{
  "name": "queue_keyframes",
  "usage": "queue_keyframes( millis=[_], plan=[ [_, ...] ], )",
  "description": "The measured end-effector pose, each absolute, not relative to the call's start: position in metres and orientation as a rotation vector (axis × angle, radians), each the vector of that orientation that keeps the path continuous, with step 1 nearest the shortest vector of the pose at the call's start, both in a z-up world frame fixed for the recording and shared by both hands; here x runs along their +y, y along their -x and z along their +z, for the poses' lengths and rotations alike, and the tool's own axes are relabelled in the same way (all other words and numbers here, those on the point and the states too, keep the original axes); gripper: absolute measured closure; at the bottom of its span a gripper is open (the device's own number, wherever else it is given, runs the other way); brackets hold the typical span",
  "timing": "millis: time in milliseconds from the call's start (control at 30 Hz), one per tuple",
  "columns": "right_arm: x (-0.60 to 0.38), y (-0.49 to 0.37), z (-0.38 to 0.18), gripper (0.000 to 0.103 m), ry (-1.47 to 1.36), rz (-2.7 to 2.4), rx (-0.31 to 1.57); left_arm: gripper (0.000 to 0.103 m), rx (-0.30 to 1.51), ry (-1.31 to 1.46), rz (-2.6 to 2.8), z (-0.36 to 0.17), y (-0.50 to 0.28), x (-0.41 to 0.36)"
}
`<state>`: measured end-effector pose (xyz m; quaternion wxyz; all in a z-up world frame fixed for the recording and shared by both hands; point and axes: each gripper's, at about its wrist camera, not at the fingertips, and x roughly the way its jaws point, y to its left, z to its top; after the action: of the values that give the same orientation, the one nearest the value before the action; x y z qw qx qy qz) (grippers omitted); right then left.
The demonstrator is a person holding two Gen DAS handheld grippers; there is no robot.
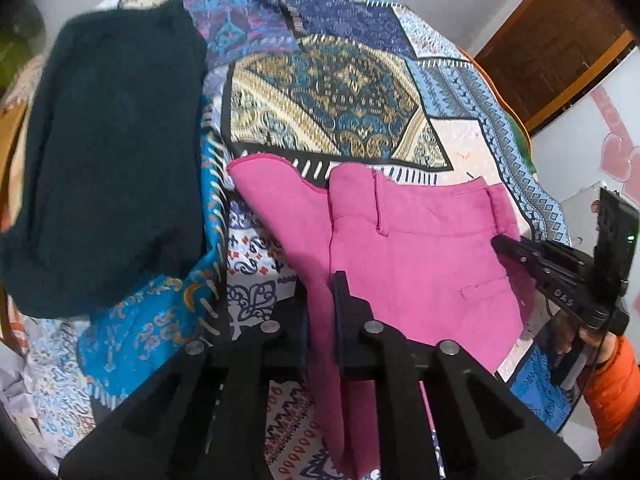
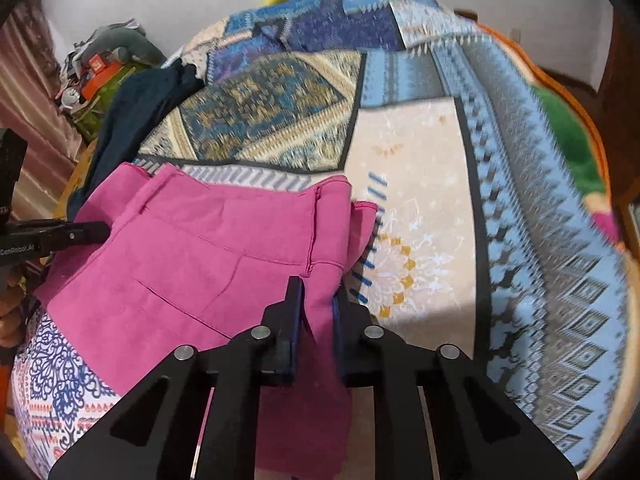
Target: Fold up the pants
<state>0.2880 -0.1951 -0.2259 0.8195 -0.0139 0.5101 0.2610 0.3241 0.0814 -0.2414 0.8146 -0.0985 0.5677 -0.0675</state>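
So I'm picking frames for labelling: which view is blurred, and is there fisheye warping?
Left wrist view: mostly sharp on the pink pants, slight smear at the top edge. Right wrist view: motion blur streaks the patterned bedspread, pants sharper. Both bulge with dark corner vignetting.

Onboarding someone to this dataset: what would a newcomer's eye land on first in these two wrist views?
The bright pink fabric pants dominate, lying waist-up in the middle of the blue-and-gold patchwork-print bedspread. Both black grippers are clamped on them: the left gripper on one edge, the right gripper on the opposite edge. A dark teal knit garment lies beside the pants, toward the left of the left wrist view.
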Motion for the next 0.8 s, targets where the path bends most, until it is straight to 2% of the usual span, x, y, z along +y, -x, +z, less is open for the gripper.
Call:
queue_keyframes(
  millis=[533, 800],
  plan=[
    [-0.136, -0.29, -0.111, 0.092, 0.031, 0.648, 0.815, 0.093, 0.892, 0.102, 0.005, -0.116, -0.298, 0.135],
    [-0.074, -0.3, -0.082, 0.092, 0.045, 0.688, 0.728, 0.093, 0.809, 0.087, 0.095, -0.088, -0.295, 0.185]
  ],
)
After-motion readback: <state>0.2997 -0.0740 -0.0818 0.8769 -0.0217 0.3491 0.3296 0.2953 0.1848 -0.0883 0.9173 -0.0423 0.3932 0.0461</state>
